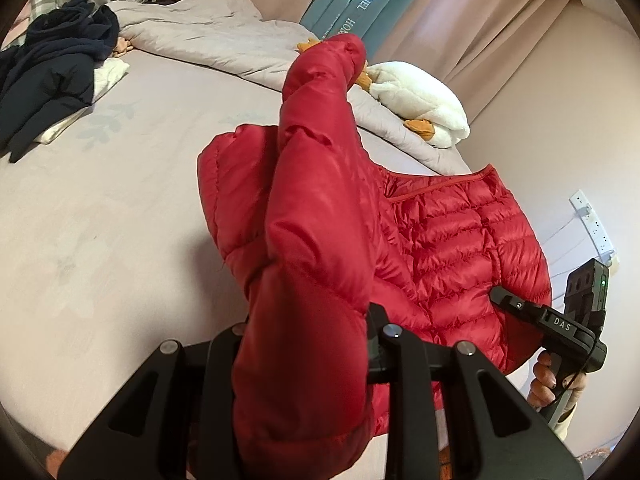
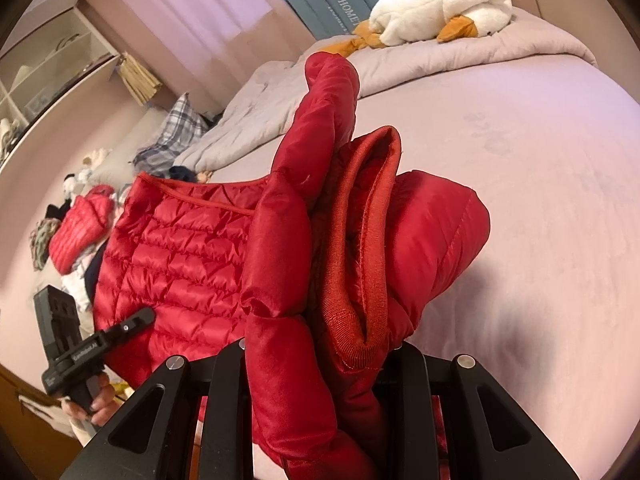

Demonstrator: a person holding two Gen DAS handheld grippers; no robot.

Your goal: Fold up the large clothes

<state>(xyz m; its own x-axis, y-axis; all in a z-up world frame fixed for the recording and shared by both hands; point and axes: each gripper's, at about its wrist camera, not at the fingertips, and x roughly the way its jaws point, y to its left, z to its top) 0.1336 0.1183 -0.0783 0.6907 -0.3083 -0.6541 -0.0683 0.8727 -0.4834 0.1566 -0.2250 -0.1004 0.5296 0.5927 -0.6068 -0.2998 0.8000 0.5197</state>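
- Your left hand-held gripper [image 1: 308,360] is clenched on a sleeve of the red down jacket [image 1: 452,248], which rises through the middle of the left wrist frame.
- Your right hand-held gripper [image 2: 320,364] grasps the same jacket by bunched sleeve and ribbed cuff, filling the centre of its frame.
- The jacket's quilted body hangs between both grippers above the bed [image 1: 120,200].
- A white plush goose [image 2: 436,4] lies at the upper right of the right wrist frame, on the grey duvet [image 1: 208,36].
- Dark clothes [image 1: 52,68] sit upper left in the left wrist frame.
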